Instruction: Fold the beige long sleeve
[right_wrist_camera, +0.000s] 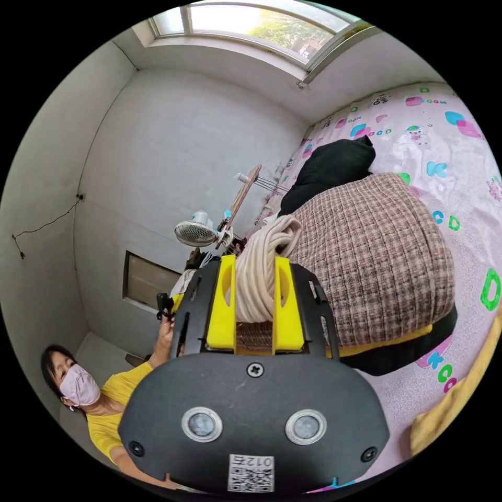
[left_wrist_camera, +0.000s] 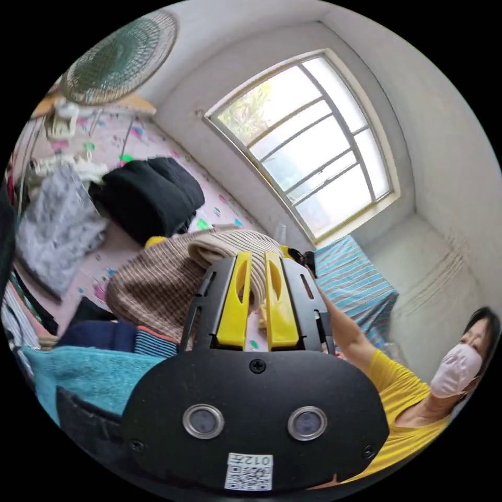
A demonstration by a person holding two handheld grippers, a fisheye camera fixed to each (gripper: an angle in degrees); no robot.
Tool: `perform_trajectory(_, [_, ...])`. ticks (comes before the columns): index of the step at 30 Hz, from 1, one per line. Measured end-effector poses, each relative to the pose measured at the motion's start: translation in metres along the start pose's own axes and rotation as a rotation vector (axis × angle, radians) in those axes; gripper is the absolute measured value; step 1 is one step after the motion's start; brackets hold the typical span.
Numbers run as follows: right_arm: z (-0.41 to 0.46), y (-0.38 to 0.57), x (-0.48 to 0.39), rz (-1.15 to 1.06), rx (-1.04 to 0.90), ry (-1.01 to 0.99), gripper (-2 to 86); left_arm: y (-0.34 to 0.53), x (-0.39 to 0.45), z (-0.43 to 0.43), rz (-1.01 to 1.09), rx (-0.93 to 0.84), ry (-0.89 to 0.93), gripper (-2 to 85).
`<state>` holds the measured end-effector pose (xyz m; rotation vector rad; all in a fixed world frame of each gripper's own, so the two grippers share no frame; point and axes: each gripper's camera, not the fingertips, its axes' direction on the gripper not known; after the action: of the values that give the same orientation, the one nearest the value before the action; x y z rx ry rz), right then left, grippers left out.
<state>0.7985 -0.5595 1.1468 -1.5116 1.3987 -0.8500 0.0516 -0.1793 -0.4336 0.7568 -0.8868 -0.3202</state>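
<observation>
Looking through the left gripper view:
Room to move: your left gripper (left_wrist_camera: 257, 261) sits over a pink printed bed sheet (left_wrist_camera: 157, 141) crowded with clothes; a black bundle (left_wrist_camera: 149, 196) lies beyond, a grey garment (left_wrist_camera: 57, 230) to one side, a teal towel (left_wrist_camera: 78, 376) near the camera. A window (left_wrist_camera: 314, 141) and bare walls close the far side.
Tongs: your yellow jaws stand nearly together, clamped on a rolled edge of the beige long sleeve (left_wrist_camera: 230, 248).
Garment: its ribbed cream cloth is bunched into a thick roll, draped over a brown checked garment (left_wrist_camera: 151, 287).
Person: in a yellow top (left_wrist_camera: 402, 418), at the edge, arm reaching in.

Looking through the right gripper view:
Room to move: open sheet (right_wrist_camera: 460, 172) lies past the pile; a small fan (right_wrist_camera: 196, 231) stands by the wall.
Tongs: your right gripper (right_wrist_camera: 253, 261) has its jaws apart by the roll's thickness, both pressing on the beige long sleeve (right_wrist_camera: 261, 272).
Garment: a ribbed cream roll, resting against the brown checked garment (right_wrist_camera: 376, 261), which lies on yellow and black cloth.
</observation>
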Motion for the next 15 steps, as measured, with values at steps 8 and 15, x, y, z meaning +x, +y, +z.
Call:
perform_trajectory(8, [0.005,0.020,-0.087,-0.411,0.160,0.052,1.7,-0.051,0.087,0.081,0.365,-0.206,-0.029,0.4])
perform_trajectory(15, [0.082,0.067,0.024,-0.073,0.018,0.013,0.5,0.031,0.008,0.138,-0.002,-0.295,-0.079,0.4])
